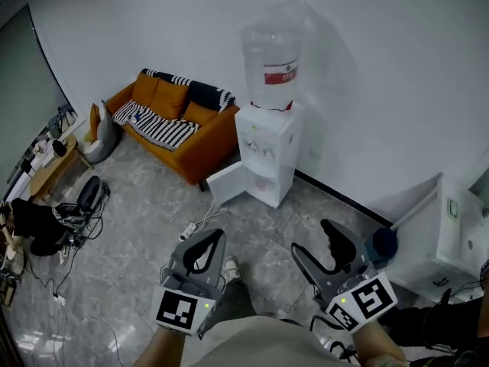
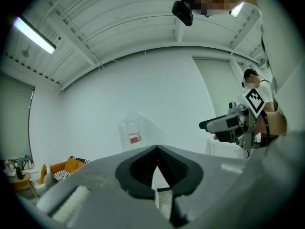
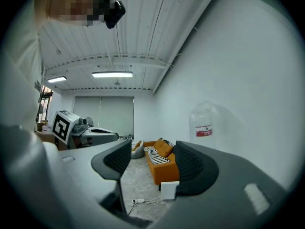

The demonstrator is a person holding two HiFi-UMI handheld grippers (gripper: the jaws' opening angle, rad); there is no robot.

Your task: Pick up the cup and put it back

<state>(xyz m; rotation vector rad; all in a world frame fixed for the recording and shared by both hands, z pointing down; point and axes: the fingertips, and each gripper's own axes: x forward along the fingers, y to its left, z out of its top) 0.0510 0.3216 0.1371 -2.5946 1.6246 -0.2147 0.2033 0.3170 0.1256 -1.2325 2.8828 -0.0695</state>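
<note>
left tool [image 1: 218, 235] closed; right tool [image 1: 312, 238] apart, empty; dispenser door [image 1: 228, 183] seemingly ajar

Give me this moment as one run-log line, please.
left gripper: shut, empty | right gripper: open, empty | water dispenser: ahead | cup: not visible

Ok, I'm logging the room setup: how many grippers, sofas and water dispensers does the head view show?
Grey two-finger grippers with marker cubes: 2, left gripper and right gripper
Orange fabric sofa: 1
White water dispenser with clear bottle on top: 1
Total: 4
</note>
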